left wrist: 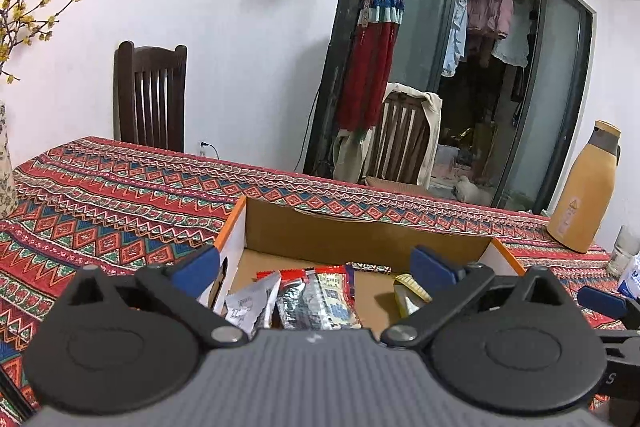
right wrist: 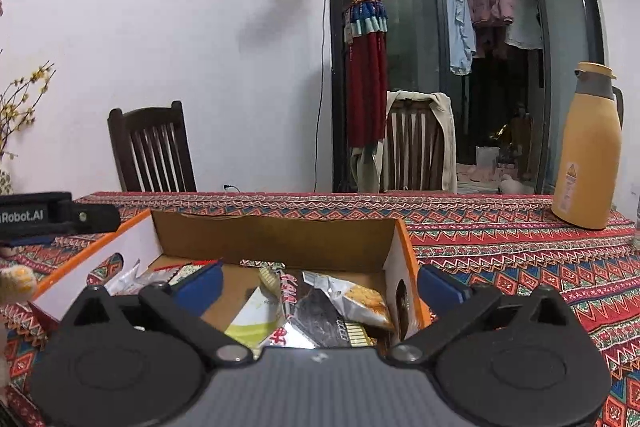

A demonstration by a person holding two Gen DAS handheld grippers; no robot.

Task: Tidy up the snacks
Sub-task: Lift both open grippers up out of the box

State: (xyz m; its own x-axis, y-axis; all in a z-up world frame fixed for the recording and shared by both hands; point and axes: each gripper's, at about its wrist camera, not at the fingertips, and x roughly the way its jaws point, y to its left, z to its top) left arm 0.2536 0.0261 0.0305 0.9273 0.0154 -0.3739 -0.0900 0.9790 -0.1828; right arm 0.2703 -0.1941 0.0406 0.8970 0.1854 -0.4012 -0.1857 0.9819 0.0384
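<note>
An open cardboard box [left wrist: 360,231] with orange-edged white sides sits on the patterned tablecloth. Several snack packets lie inside: a silver and red packet [left wrist: 316,301], a grey-white sachet [left wrist: 250,305] and a yellow-green item [left wrist: 408,293]. My left gripper [left wrist: 316,269] hovers over the box's near left part, jaws wide open, nothing between the blue pads. In the right wrist view the same box [right wrist: 276,235] holds a green-white packet [right wrist: 256,319], a dark foil packet [right wrist: 320,319] and an orange-printed bag [right wrist: 356,301]. My right gripper [right wrist: 320,285] stands open over the box's right end, with nothing between its pads.
An orange thermos jug [right wrist: 588,151] stands at the table's far right, with a glass [left wrist: 624,255] and a white-blue carton [left wrist: 632,277] near it. Two wooden chairs [right wrist: 154,151] stand behind the table. A vase with yellow blossom branches [left wrist: 6,155] stands at the left.
</note>
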